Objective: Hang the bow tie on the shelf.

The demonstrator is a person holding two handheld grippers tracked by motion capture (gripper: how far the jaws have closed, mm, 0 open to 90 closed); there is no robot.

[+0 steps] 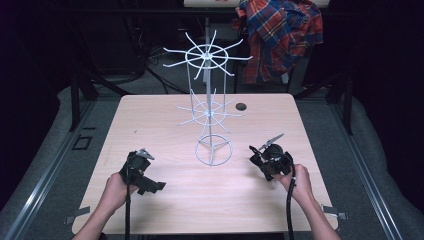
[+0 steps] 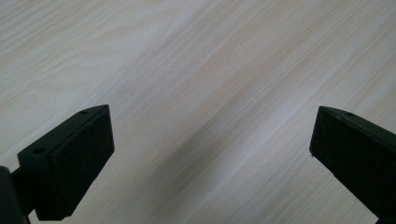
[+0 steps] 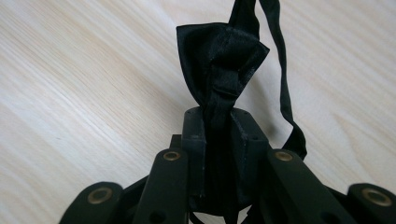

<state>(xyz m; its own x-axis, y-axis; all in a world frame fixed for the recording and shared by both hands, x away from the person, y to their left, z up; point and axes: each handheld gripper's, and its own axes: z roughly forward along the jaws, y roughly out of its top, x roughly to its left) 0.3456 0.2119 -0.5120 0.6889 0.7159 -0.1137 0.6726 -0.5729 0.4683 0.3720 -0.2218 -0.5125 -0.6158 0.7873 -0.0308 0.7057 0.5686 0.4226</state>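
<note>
A light wooden table [image 1: 165, 115] carries a white wire display rack [image 1: 210, 107] standing upright near its middle, with a round base ring, a thin central pole and two tiers of radiating wire arms. The right gripper [image 3: 217, 123], held in the person's right hand [image 1: 299, 182] at the table's right side, has its jaws pressed together on a black satin bow tie [image 3: 222, 58]; in the right gripper view the bow's pleated body sticks up from between the jaws and its thin black strap [image 3: 285, 93] loops down along the right over the wood. The left gripper [image 2: 210, 154], held in the left hand [image 1: 116, 192] at the table's left side, has its jaws spread wide with bare wood grain between them. The two grippers are well apart, one on either side of the rack's base. Beyond the far edge of the table a red and blue plaid shirt [image 1: 280, 35] hangs draped over something dark.
</note>
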